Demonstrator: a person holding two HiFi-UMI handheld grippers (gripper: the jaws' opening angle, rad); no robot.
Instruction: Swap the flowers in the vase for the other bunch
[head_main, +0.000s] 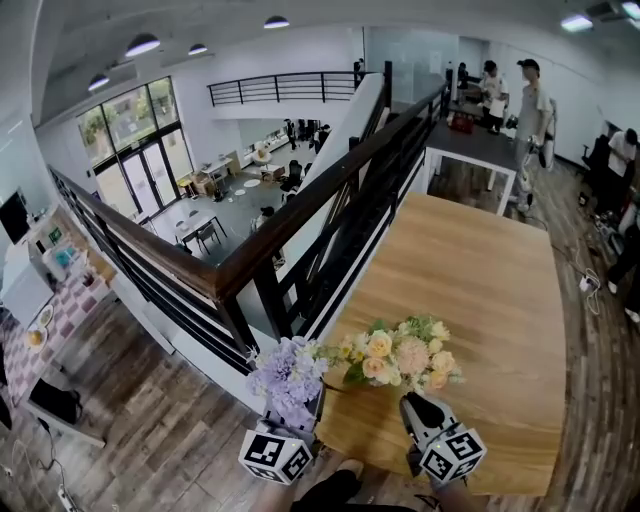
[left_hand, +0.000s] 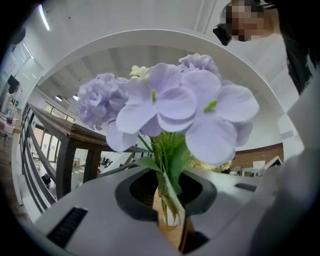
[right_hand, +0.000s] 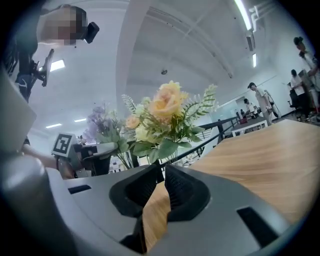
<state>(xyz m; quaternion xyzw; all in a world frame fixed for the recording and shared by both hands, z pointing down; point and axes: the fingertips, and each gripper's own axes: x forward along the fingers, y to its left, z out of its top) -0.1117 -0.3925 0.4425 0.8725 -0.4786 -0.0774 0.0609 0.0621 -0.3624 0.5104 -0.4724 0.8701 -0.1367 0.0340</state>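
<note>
Left gripper (left_hand: 169, 210): your jaws are clamped on the green stems of the purple flower bunch (left_hand: 170, 107), at the wooden table's (head_main: 480, 300) near-left corner.
Right gripper (right_hand: 161, 172): your jaws pinch the yellow bouquet (right_hand: 165, 112) by its stems, over the table, just beside the purple bunch.

We find no word, number or brand name we can read in any view. The marker cube (head_main: 275, 455) on the left gripper (head_main: 305, 408) and the second marker cube (head_main: 452, 455) on the right gripper (head_main: 413, 402) bear only black-and-white square patterns. Things on the far white table (head_main: 478, 150) may carry print, but they are too small for us to tell.
</note>
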